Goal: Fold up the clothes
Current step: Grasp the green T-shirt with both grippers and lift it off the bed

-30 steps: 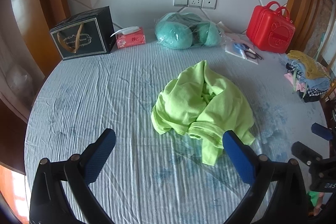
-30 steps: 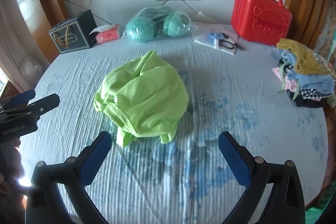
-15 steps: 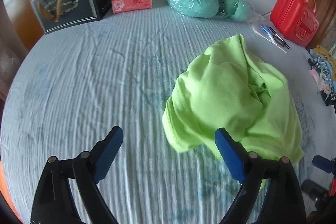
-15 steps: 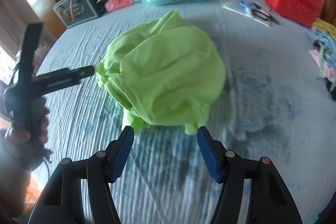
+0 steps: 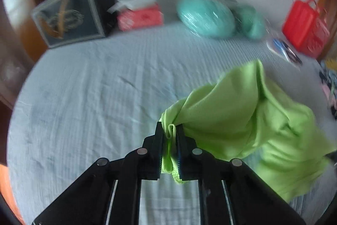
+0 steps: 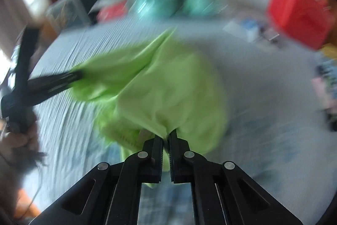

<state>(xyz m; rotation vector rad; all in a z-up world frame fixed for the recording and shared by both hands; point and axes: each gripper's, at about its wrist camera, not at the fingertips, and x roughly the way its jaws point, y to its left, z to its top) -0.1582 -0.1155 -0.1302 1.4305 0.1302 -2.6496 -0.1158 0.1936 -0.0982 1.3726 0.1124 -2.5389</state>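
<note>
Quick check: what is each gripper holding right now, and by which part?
Both hold the lime green garment. The left gripper pinches a bunched hemmed edge; the right gripper pinches another gathered fold, too blurred to tell which part.

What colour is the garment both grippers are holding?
Plain lime green, no print visible. The garment shows best in the left wrist view; the right wrist view is motion-blurred.

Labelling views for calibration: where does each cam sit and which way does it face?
Left wrist: on the left gripper, looking along its fingers across the bed toward the wall; gripper shut on the green shirt.
Right wrist: on the right gripper, facing the same wall, blurred; shut on the shirt; left gripper and hand at left.
Shared: shirt, bed, red case, teal bundle.
</note>
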